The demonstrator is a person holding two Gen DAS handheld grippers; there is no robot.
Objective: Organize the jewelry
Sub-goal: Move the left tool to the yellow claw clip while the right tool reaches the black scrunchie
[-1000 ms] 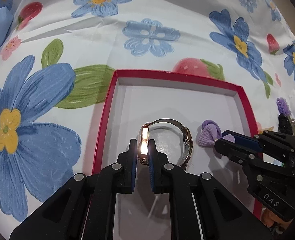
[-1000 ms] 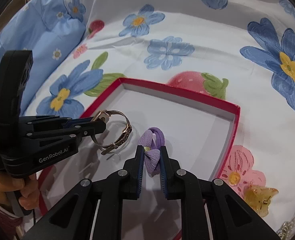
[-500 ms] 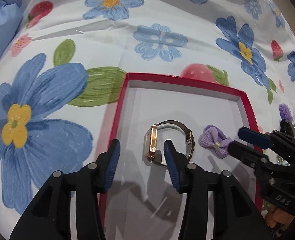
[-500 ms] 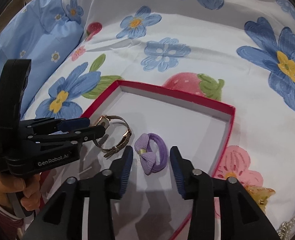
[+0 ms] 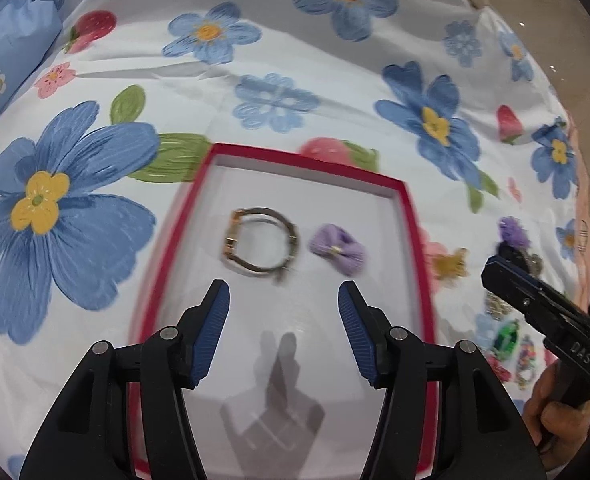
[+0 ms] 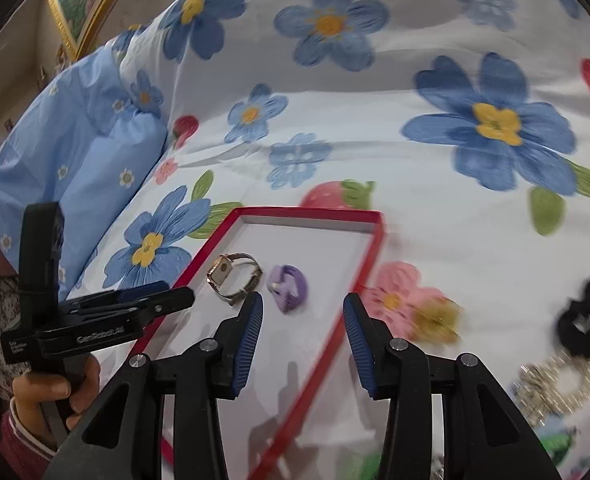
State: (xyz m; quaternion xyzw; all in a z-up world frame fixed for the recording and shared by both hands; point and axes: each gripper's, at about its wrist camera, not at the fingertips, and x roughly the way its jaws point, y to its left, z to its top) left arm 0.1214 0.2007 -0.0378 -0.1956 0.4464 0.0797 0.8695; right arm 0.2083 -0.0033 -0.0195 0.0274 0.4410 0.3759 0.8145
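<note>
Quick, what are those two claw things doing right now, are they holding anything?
Left gripper: open, holding nothing; the watch lies in the red box.
Right gripper: open, holding nothing; the purple hair tie lies in the box too.

Bright, even room light from overhead. Soft grey shadow of left gripper (image 5: 283, 312) falls on white floor of red box (image 5: 409, 216). Mild sheen on gold watch (image 5: 261, 242). Motion blur smears box rim, yellow clip (image 6: 435, 320), black hair tie (image 6: 585, 320). Fisheye bends bedspread (image 5: 295, 60); dark vignette in corners.
</note>
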